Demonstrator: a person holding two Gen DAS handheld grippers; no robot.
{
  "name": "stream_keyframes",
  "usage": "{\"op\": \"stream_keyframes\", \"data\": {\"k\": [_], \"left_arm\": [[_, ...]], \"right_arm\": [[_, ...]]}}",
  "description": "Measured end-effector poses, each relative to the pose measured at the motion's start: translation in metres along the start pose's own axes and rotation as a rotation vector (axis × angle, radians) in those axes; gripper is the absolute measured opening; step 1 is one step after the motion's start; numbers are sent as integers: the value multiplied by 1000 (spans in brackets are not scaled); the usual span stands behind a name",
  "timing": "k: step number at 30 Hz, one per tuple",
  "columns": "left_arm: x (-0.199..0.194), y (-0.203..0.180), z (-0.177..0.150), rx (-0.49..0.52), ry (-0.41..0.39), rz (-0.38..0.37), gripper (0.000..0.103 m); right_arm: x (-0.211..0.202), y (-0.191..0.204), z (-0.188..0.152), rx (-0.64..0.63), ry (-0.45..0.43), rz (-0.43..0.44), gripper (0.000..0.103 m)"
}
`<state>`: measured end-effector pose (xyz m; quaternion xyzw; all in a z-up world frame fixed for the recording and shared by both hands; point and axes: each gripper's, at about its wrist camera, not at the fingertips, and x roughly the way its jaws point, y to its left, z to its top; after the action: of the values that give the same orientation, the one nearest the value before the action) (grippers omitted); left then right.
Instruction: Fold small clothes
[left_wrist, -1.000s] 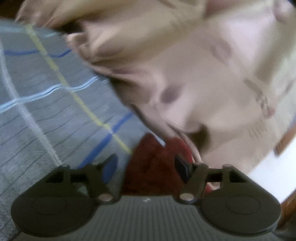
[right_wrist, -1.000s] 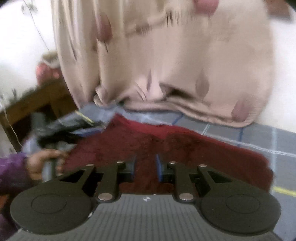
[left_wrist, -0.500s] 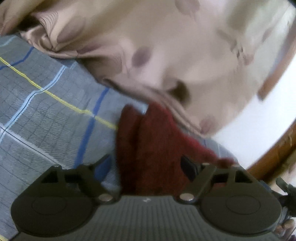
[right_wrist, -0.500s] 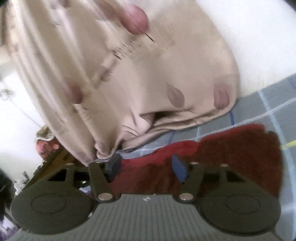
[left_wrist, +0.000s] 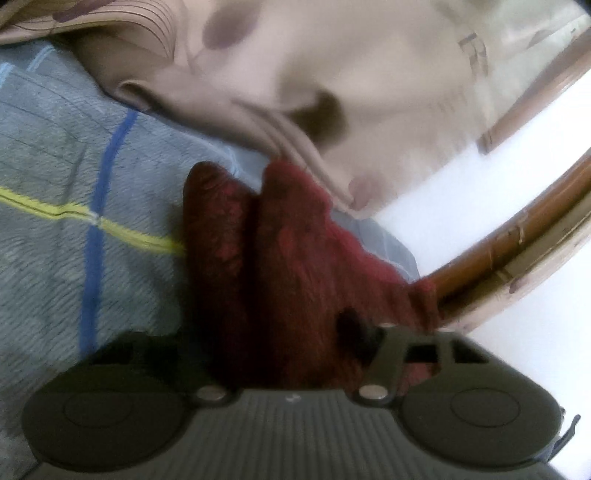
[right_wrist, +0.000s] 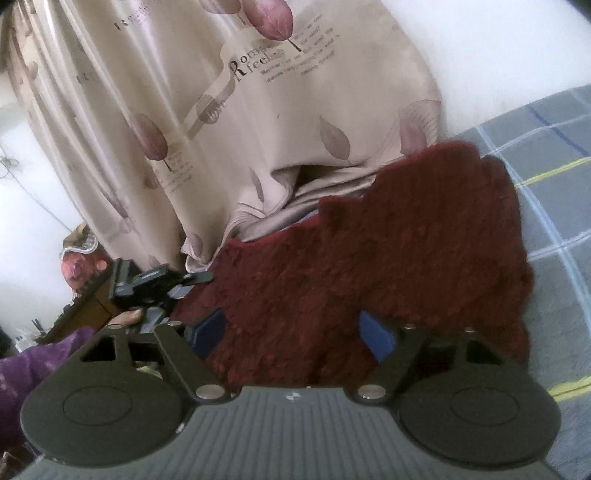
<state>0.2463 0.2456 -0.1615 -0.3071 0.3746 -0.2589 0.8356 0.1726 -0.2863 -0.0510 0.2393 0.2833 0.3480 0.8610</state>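
- Slippage is looking like the main risk: the maroon knit garment (right_wrist: 388, 258) is lying on the checked bedspread (right_wrist: 554, 206), bunched into two ridges in the left wrist view, and a pull on one layer could be dragging the fold apart.
- The right gripper (right_wrist: 295, 332) is standing with its jaws wide apart around the near hem; a late closing could be missing the cloth.
- The left gripper (left_wrist: 258, 332) is sitting over the garment (left_wrist: 288, 266); its 9 o'clock finger is blurred, so I cannot tell its state.
- The beige curtain (right_wrist: 258, 110) at 12 o'clock is touching the garment's far edge and could be snagging.
- Compared with a second ago, the right jaws are standing far wider, and the garment is looking more bunched.
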Motion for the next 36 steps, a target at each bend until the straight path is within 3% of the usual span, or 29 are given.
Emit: {"op": "stream_keyframes", "data": {"k": [2, 7, 12, 16, 22, 27, 36], "left_arm": [[7, -8, -6, 36, -16, 5, 39], [-8, -31, -9, 54, -88, 50, 26], [-19, -80, -8, 82, -111, 73, 26], [-21, -126, -11, 132, -101, 97, 26], [-9, -181, -35, 174, -100, 137, 26], [15, -214, -67, 253, -127, 196, 26], [43, -249, -124, 511, -147, 300, 26]], "right_arm": [[2, 6, -2, -15, -2, -7, 91], [-4, 13, 2, 8, -69, 21, 92], [-4, 4, 14, 107, -105, 85, 95], [5, -9, 27, 297, -127, 224, 96], [21, -8, 43, 480, -139, 380, 101], [22, -3, 55, 508, -116, 394, 103], [24, -9, 58, 547, -23, 388, 101]]}}
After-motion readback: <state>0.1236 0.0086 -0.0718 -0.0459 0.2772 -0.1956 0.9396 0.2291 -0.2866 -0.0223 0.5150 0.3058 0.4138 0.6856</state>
